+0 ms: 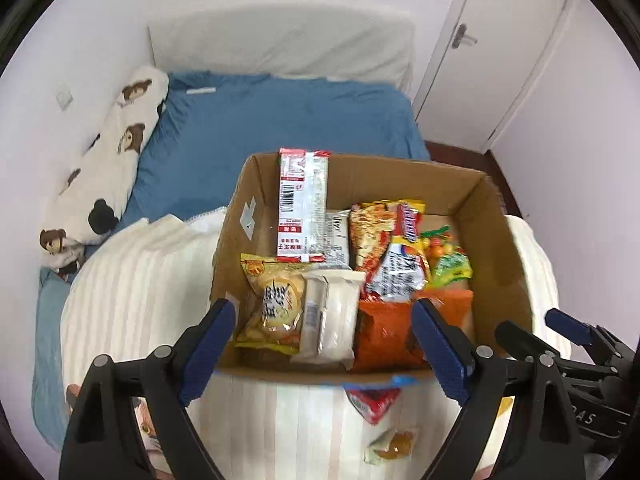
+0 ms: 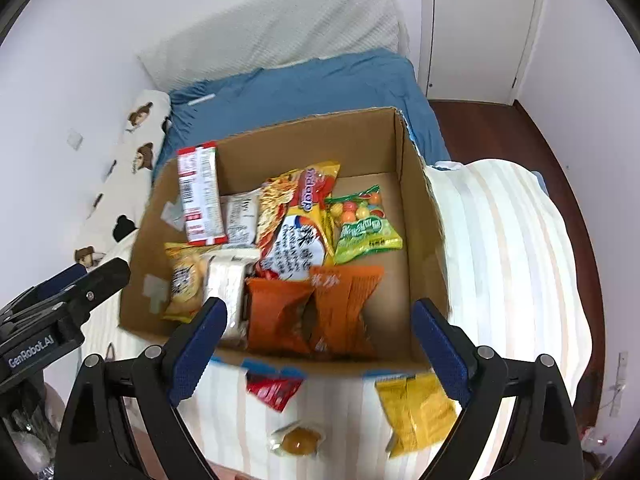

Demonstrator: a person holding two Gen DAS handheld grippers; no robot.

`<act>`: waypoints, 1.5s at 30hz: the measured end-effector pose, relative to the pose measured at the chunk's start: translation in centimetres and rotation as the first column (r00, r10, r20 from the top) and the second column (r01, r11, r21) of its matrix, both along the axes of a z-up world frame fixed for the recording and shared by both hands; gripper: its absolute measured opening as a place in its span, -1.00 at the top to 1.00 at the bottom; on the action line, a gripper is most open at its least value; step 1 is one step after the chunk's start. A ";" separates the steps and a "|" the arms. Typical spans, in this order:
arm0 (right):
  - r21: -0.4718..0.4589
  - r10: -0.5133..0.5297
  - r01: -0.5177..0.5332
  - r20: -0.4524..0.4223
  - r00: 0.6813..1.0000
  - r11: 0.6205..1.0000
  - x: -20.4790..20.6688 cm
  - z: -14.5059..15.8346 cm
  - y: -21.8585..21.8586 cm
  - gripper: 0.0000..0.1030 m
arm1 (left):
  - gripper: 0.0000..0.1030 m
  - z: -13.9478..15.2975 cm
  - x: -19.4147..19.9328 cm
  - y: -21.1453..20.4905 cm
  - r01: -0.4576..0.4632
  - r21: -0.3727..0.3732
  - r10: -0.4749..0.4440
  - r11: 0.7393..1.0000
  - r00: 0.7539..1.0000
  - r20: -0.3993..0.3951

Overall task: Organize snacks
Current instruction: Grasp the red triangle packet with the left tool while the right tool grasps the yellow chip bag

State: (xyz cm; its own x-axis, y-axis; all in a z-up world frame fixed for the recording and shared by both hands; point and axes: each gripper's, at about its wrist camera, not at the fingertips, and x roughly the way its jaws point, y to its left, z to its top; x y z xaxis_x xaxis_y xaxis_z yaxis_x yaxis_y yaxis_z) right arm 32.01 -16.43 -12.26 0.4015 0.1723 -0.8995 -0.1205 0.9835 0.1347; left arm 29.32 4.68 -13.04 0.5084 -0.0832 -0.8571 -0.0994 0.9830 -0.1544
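Note:
An open cardboard box [image 1: 496,240] [image 2: 412,184] sits on a striped blanket and holds several snack packs: a red-white pack [image 1: 302,204] [image 2: 200,192] leaning upright, orange packs [image 1: 384,328] [image 2: 316,312], a green candy bag [image 2: 366,228]. On the blanket in front of the box lie a red packet [image 1: 372,402] [image 2: 274,390], a yellow packet [image 2: 420,412] and a small clear-wrapped snack [image 1: 394,442] [image 2: 298,440]. My left gripper [image 1: 324,344] is open and empty above the box's near edge. My right gripper [image 2: 320,344] is open and empty above the same edge.
The striped cream blanket [image 1: 136,288] [image 2: 504,264] lies over a bed with a blue sheet [image 1: 272,120] [image 2: 304,84]. A bear-print pillow [image 1: 108,168] runs along the left wall. A white door [image 1: 492,40] and dark wood floor [image 2: 480,128] are on the right.

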 end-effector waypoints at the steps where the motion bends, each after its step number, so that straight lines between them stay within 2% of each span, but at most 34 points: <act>1: 0.006 0.001 -0.001 0.008 1.000 1.000 -0.8 0.3 -0.2 -0.86 | -0.75 0.3 -0.9 -0.3 0.001 0.001 -0.001 1.000 1.000 0.010; 4: 0.020 0.004 -0.005 0.023 1.000 1.000 -3.3 0.7 -0.9 -0.85 | -0.75 0.3 -3.3 -1.2 0.018 -0.012 -0.018 1.000 1.000 0.008; 7: 0.034 0.001 -0.001 0.006 1.000 0.999 -5.6 0.1 -2.2 -0.85 | -0.75 -1.5 -5.9 -2.4 0.035 -0.019 -0.036 0.999 0.999 -0.023; 11: 0.025 -0.026 0.027 -0.044 0.999 0.999 -8.0 -2.5 -4.9 -0.85 | -0.75 -5.7 -8.6 -3.9 0.054 -0.050 -0.059 0.997 0.991 -0.121; 16: -0.007 -0.087 0.086 -0.127 0.988 0.996 -8.8 -7.3 -8.5 -0.85 | -0.75 -11.7 -9.7 -5.7 0.020 -0.129 -0.053 0.991 0.964 -0.262; 23: -0.060 -0.111 0.102 -0.193 0.975 0.993 -7.6 -12.9 -10.2 -0.82 | -0.75 -15.9 -8.4 -7.3 -0.027 -0.163 -0.028 0.986 0.944 -0.329; 26: -0.081 -0.117 0.102 -0.207 0.971 0.991 -7.4 -14.6 -10.4 -0.56 | -0.75 -16.7 -7.0 -7.3 -0.054 -0.160 -0.003 0.986 0.942 -0.337; 29: -0.094 -0.123 0.107 -0.188 0.974 0.990 -7.8 -14.9 -10.5 -0.44 | -0.75 -17.4 -5.6 -7.3 -0.070 -0.161 0.011 0.985 0.941 -0.340; 34: -0.094 -0.131 0.115 -0.185 0.974 0.989 -8.2 -15.1 -10.6 -0.43 | -0.74 -18.7 -3.6 -7.4 -0.101 -0.188 0.029 0.977 0.937 -0.349; 35: -0.095 -0.130 0.114 -0.186 0.974 0.989 -8.2 -15.2 -10.6 -0.43 | -0.68 -18.7 -3.3 -7.4 -0.105 -0.182 0.038 0.978 0.941 -0.337; 36: -0.098 -0.128 0.111 -0.186 0.974 0.989 -8.1 -15.3 -10.5 -0.43 | -0.45 -18.7 -3.0 -7.5 -0.104 -0.173 0.043 0.979 0.944 -0.326; 37: -0.103 -0.126 0.108 -0.187 0.974 0.989 -8.2 -15.4 -10.4 -0.42 | -0.13 -18.7 -2.6 -7.6 -0.096 -0.157 0.041 0.983 0.947 -0.319; 39: -0.113 -0.122 0.102 -0.185 0.975 0.988 -7.7 -15.2 -9.9 -0.41 | 0.15 -18.7 -2.4 -7.9 -0.076 -0.151 0.026 0.986 0.951 -0.309; 40: -0.117 -0.119 0.099 -0.181 0.976 0.988 -7.7 -15.2 -9.7 -0.40 | 0.20 -18.6 -2.4 -8.0 -0.071 -0.147 0.024 0.987 0.952 -0.304; 45: -0.129 -0.093 0.072 -0.164 0.982 0.989 -8.1 -14.8 -8.5 -0.33 | 0.21 -17.6 -3.3 -8.5 -0.033 -0.112 0.001 0.993 0.962 -0.273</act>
State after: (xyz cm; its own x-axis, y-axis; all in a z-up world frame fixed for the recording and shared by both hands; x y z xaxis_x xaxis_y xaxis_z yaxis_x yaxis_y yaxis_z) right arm 23.88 -24.97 -27.08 0.2499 0.0303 -0.9678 -0.0241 0.9994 0.0251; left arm 26.02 -3.80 -30.65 0.2594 -0.1825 -0.9484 -0.1697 0.9581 -0.2308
